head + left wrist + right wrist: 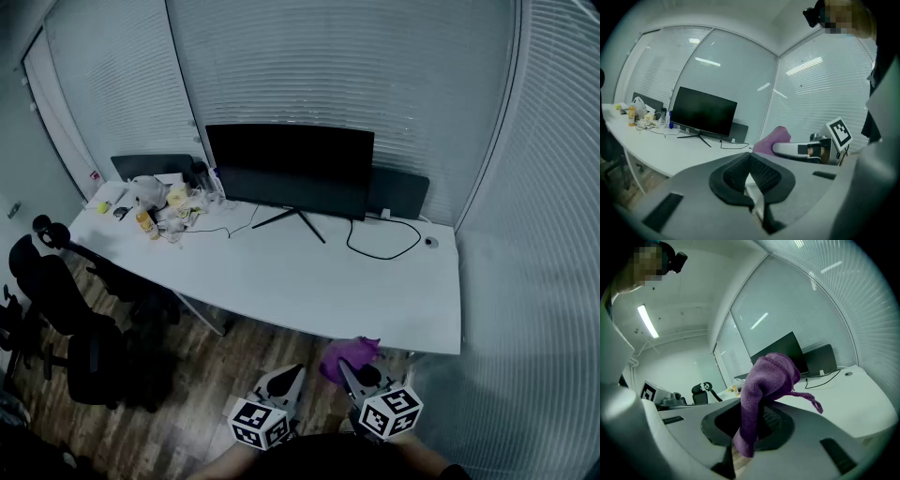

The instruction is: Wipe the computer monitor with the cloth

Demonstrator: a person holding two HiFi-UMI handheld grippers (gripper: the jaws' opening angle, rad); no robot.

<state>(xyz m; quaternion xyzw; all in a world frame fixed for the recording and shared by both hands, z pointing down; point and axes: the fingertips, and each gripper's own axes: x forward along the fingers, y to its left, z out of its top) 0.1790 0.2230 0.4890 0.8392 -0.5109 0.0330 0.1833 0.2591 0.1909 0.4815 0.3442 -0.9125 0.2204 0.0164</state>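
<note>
Right hand-held gripper [354, 370] pinches soft, limp cloth [766, 380] by one end — left hand-held gripper [289, 375] clenched, empty — monitor [289, 169] well apart.

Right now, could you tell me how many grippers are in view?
2. The left gripper is low in the head view, jaws together and empty; the right gripper sits beside it, clamped on the purple cloth.

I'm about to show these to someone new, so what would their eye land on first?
Most likely the purple cloth, clamped in the right gripper and flopping over its jaws, just off the desk's near edge. Next comes the big dark monitor, upright at the back of the white desk. Then the clutter heaped at the desk's left end.
</note>
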